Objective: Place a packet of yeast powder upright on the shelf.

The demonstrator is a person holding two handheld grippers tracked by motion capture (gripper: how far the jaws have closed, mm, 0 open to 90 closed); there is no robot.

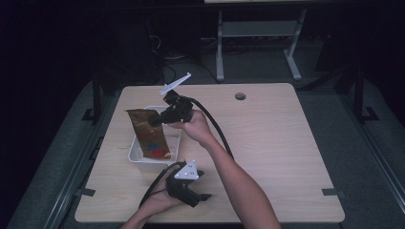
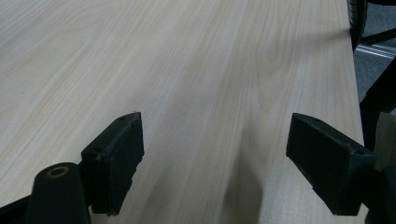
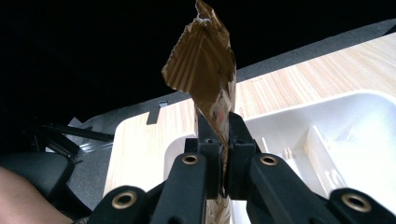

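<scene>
The right hand-held gripper (image 1: pixel 160 119) pinched a brown bag (image 1: pixel 149 133) upright over the white bin (image 1: pixel 135 160). Near the bin, the left hand-held gripper (image 1: pixel 203 186) rested on the desk (image 1: pixel 267 143), jaws wide apart and holding nothing.

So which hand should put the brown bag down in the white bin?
The right. Its gripper is already clamped on the bag, right above the bin. The left gripper rests on the table with jaws open and empty.

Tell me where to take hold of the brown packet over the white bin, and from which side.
Grip the brown packet on its flat crimped top edge, from the side, as the right tool does: it hangs upright into the white bin, thin enough there to pinch.
</scene>
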